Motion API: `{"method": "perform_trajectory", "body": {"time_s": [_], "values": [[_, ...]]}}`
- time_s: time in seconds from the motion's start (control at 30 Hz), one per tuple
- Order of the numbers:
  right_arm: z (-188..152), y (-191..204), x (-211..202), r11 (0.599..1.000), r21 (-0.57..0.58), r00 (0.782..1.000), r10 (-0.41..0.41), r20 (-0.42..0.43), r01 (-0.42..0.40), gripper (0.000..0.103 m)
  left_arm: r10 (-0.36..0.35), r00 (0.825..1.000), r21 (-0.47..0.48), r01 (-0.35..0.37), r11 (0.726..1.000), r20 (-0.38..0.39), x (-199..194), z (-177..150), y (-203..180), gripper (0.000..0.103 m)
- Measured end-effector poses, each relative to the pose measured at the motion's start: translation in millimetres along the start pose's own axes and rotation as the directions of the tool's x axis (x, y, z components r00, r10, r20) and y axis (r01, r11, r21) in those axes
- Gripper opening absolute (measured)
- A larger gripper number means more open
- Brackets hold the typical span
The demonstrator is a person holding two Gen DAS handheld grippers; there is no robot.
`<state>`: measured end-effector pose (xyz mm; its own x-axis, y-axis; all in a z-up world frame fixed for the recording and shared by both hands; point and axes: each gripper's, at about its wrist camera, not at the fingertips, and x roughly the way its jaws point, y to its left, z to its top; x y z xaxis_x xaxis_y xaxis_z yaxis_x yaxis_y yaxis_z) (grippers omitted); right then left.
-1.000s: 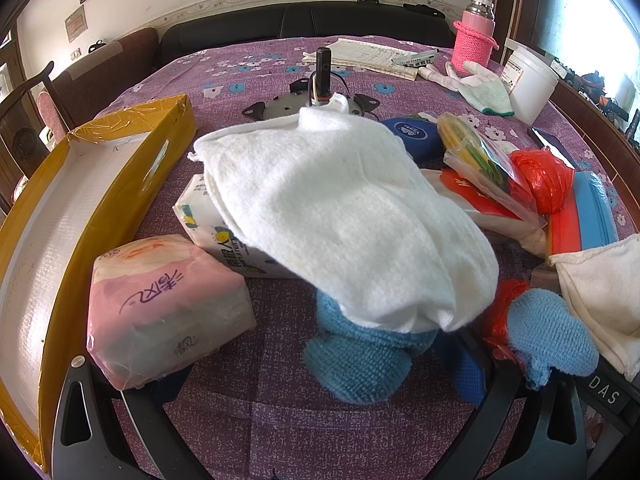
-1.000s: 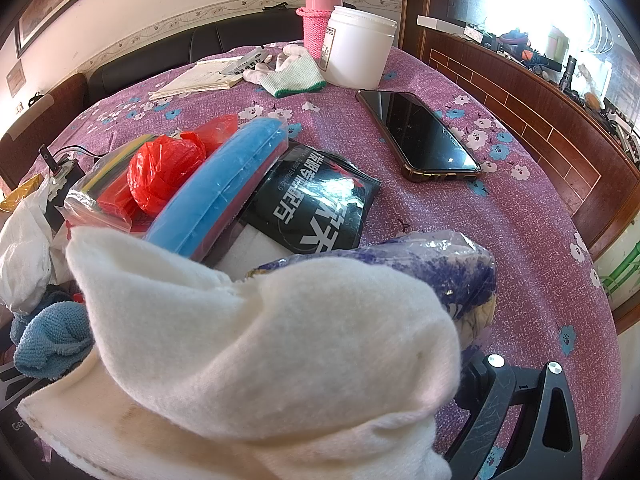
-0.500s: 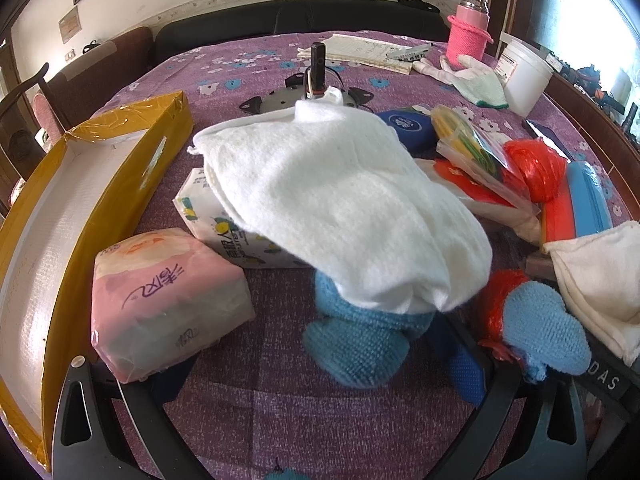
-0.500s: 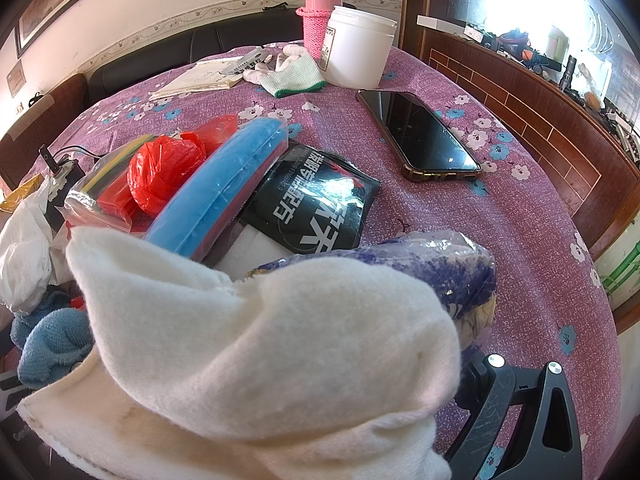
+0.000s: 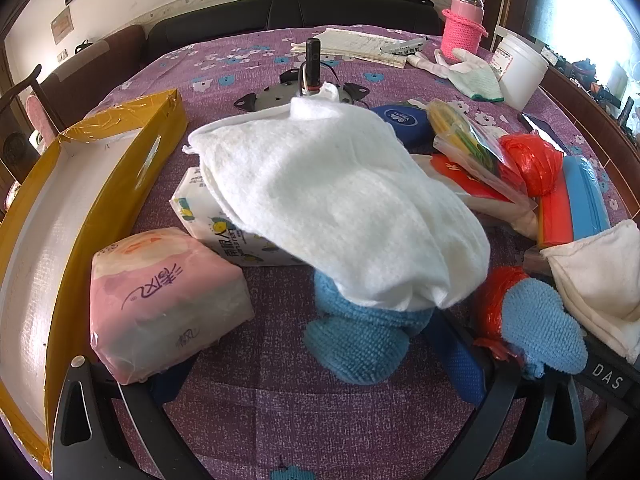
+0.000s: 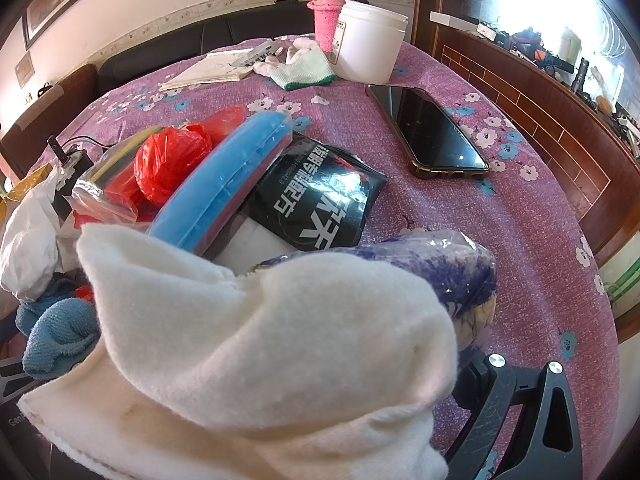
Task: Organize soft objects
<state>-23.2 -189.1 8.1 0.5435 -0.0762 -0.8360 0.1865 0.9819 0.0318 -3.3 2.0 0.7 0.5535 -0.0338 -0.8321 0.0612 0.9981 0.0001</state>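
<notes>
Between left jaws — blue cloth (image 5: 360, 344), white-draped.

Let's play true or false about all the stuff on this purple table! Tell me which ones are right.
1. The phone lies flat on the purple tablecloth. True.
2. The yellow box is stuffed full of towels. False: the part in view shows only its bare white inside.
3. A white towel lies over a blue cloth. True.
4. The pink tissue pack sits inside the yellow box. False: it rests on the tablecloth beside the box.
5. The pink bottle stands next to a white tub. True.
</notes>
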Motion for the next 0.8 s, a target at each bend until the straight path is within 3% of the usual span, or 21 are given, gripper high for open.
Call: {"method": "perform_trajectory", "body": {"time_s": [0.8], "values": [[2.1, 3.1, 1.8, 0.999, 0.026, 0.999, -0.046, -0.027, 0.046, 0.102, -0.003, 1.000, 0.010, 0.004, 1.000, -0.003, -1.7, -1.0, -1.3, 0.103]]}}
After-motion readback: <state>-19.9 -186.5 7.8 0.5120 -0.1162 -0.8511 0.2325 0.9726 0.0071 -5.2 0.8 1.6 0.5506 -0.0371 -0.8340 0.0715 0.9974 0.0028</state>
